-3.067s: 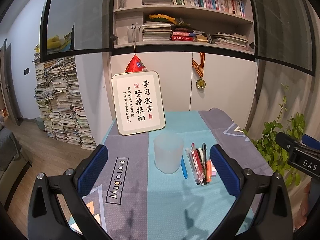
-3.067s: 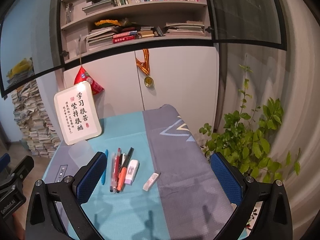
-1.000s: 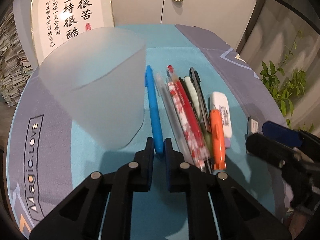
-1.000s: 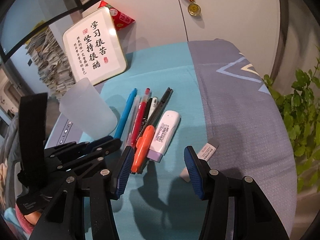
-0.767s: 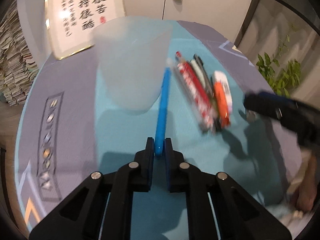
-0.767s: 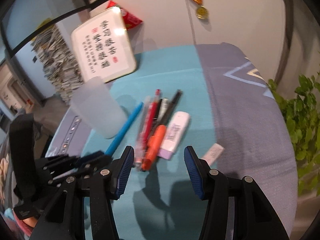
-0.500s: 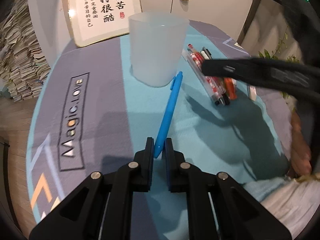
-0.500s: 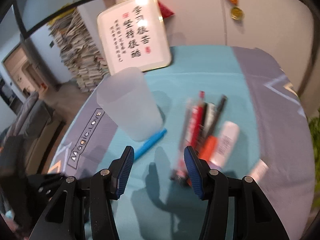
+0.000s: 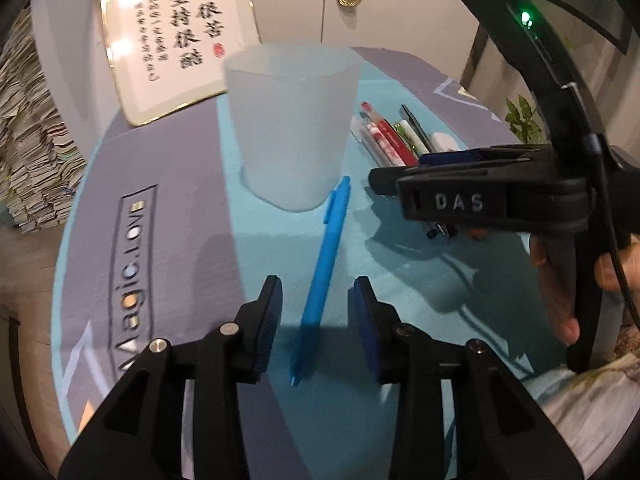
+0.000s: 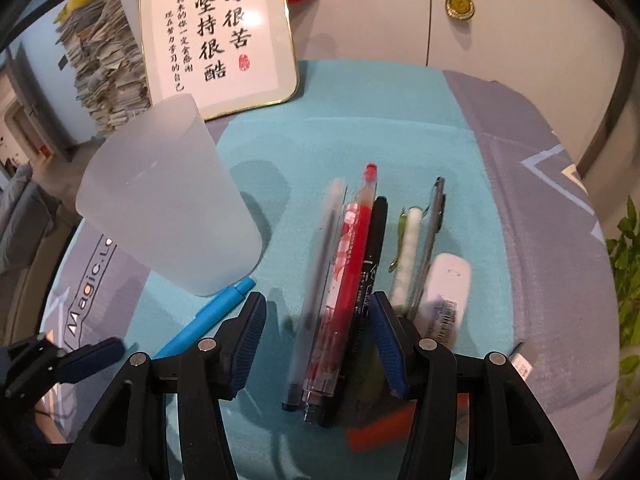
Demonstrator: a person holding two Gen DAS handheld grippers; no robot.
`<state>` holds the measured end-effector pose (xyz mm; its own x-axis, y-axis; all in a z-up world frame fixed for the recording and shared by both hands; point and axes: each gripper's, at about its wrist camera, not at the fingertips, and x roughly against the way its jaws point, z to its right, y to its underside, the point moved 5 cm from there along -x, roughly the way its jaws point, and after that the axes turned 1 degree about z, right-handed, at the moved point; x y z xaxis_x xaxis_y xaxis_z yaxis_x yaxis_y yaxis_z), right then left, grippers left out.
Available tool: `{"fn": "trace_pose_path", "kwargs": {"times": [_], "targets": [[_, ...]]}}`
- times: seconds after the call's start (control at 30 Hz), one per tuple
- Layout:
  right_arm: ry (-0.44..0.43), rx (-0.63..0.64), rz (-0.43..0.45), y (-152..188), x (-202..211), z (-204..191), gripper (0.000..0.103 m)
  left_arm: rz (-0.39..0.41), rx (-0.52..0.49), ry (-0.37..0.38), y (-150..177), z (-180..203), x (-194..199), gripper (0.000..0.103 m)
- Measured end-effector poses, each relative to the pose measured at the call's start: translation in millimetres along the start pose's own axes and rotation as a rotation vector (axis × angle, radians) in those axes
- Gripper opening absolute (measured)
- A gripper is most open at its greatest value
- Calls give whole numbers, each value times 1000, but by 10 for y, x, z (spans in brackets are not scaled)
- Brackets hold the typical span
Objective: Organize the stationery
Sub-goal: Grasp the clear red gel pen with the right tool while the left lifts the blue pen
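Note:
A blue pen [image 9: 326, 276] lies on the teal cloth, its far end close to a frosted plastic cup [image 9: 292, 120]. My left gripper [image 9: 316, 312] straddles the pen's near end; its jaws are opening and the pads stand clear of the pen. My right gripper [image 10: 316, 336] is open and hovers over a row of pens: a clear pen [image 10: 320, 272], a red pen [image 10: 352, 256] and a black pen [image 10: 370, 264] lie between its fingers. Beside these lie a white-green pen [image 10: 406, 252] and a grey pen [image 10: 430, 240]. In the left wrist view the right gripper [image 9: 378, 182] crosses in from the right.
A framed calligraphy sign [image 10: 220, 36] leans at the back of the table. A white highlighter [image 10: 444, 292], an orange marker [image 10: 380, 428] and an eraser [image 10: 520, 360] lie right of the pens. A green plant [image 10: 624, 248] stands past the right edge. A hand [image 9: 560, 280] holds the right gripper.
The left gripper dragged the blue pen out of the row to beside the cup, then opened and let it go. The right gripper moved left and down over the pen row.

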<state>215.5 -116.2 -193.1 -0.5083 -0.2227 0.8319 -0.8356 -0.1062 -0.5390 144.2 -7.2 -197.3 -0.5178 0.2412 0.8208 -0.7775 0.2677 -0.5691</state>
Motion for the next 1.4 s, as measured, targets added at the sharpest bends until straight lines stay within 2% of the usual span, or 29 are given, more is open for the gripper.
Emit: {"fn": "trace_pose_path", "kwargs": {"times": [0.03, 0.07, 0.1, 0.13, 0.23, 0.27, 0.37, 0.57, 0.67, 0.77, 0.87, 1.07, 1.2, 1.3, 1.4], "targets": [[8, 14, -3, 13, -14, -20, 54, -6, 2, 3, 12, 17, -7, 32], [24, 35, -3, 15, -42, -50, 50, -12, 4, 4, 14, 20, -34, 28], [66, 66, 8, 14, -48, -70, 37, -2, 0, -9, 18, 17, -28, 17], [73, 77, 14, 18, -40, -72, 34, -4, -3, -14, 18, 10, -30, 12], [-42, 45, 6, 53, 43, -74, 23, -12, 14, 8, 41, -24, 18, 11], [-80, 30, -4, 79, 95, -60, 16, -11, 15, 2, 72, -33, 49, 11], [-154, 11, -49, 218, 200, -23, 15, -12, 13, -15, 159, -72, 126, 11], [-184, 8, -99, 574, 412, -9, 15, -18, 44, -19, 326, -116, 268, 9], [-131, 37, -103, 723, 513, 25, 15, -14, 35, -20, 357, -96, 305, 9], [-119, 78, -166, 857, 507, 28, 15, -10, 33, -11, 357, -83, 321, 9], [-127, 80, -150, 827, 559, 24, 15, 1, 37, -7, 286, -80, 326, 10], [-144, 41, -115, 533, 498, 88, 16, 1, 37, -17, 93, -100, 233, 14], [-162, 18, -119, 520, 389, 96, 16, -9, 40, -35, -14, -134, 122, 16], [-144, 24, -120, 482, 337, 112, 16, -16, 44, -32, -61, -152, 63, 16], [-182, -5, -133, 490, 320, 174, 16, -25, 43, -29, -88, -145, 13, 16]]}}
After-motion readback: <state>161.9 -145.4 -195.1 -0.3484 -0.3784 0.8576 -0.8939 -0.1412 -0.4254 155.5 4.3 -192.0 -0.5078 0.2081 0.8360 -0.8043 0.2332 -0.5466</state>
